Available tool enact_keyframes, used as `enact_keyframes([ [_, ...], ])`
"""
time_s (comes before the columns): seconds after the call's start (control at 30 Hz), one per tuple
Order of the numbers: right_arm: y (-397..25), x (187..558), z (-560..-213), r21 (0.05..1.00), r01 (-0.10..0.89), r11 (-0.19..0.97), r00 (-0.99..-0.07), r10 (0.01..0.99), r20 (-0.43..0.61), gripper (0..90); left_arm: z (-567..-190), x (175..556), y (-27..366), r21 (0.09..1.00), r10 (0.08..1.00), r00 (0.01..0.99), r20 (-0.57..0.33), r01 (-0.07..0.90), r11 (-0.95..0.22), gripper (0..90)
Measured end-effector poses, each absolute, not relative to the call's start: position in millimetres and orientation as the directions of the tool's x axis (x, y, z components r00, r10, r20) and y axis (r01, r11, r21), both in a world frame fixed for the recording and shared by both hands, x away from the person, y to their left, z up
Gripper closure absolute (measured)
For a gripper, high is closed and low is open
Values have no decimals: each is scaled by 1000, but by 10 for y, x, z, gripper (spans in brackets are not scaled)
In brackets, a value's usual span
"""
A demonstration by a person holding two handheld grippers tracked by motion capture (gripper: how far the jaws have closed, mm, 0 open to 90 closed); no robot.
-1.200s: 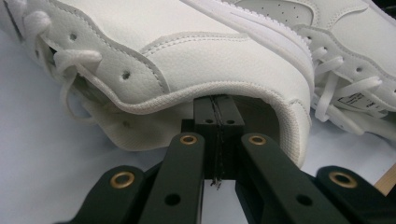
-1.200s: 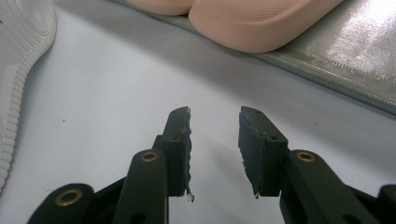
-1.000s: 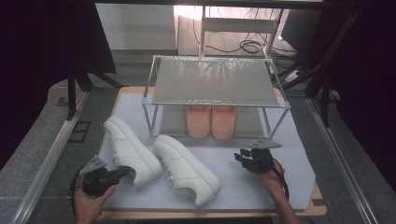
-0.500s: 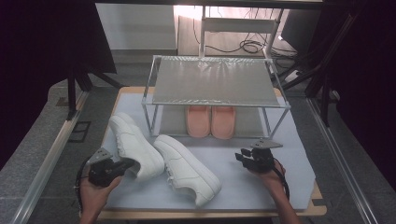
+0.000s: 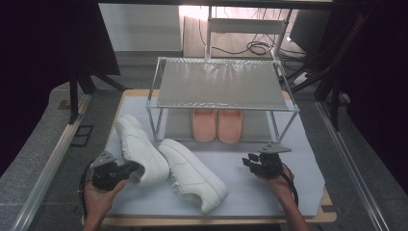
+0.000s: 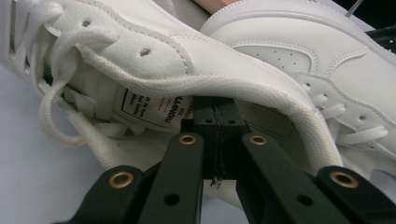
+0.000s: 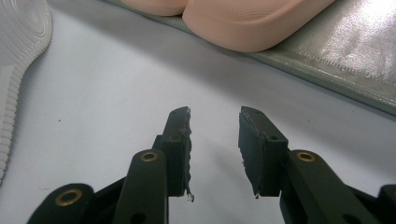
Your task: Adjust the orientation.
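From the high view, the left gripper sits at the heel end of a white leather lace-up sneaker that lies on the pale grey mat covering the desk, its toe pointing away toward the metal-framed rack with a silvery fabric shelf. A second white leather sneaker lies just beside it on the right, angled toward the near edge. A pair of peach-pink slip-on shoes stands on the rack's lower level. The right gripper hovers over bare mat, well apart from both sneakers, near the rack's front right leg.

In the left gripper view, the left gripper has its black jaws pressed together, reaching in under the padded collar of the first sneaker at its opening, beside the printed label inside. Whether collar material is pinched between them cannot be told. The second sneaker lies just beyond.

In the right gripper view, the right gripper stands with its jaws parted by a clear gap and nothing between them, above the mat. The pink shoes rest on the rack's lower sheet ahead, and a ribbed white sole edge shows at the left.
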State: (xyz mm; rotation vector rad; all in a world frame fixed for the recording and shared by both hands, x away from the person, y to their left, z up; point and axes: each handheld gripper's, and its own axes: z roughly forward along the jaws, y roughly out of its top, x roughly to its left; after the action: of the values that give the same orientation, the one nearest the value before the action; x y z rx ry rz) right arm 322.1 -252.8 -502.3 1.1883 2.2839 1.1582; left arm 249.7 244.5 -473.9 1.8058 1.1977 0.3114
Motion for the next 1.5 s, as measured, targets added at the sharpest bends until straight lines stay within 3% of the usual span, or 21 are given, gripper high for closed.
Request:
enact_keyframes([
  [0.97, -2547, 3227, -5020, 779, 538, 323, -601, 795, 86, 647, -4515, 2807, 2518, 805, 858, 470, -210, 581, -121, 900],
  [1.5, -2546, 3224, -5025, 777, 543, 320, -598, 796, 90, 647, -4641, 2644, 2599, 793, 853, 462, -244, 602, -99, 897],
])
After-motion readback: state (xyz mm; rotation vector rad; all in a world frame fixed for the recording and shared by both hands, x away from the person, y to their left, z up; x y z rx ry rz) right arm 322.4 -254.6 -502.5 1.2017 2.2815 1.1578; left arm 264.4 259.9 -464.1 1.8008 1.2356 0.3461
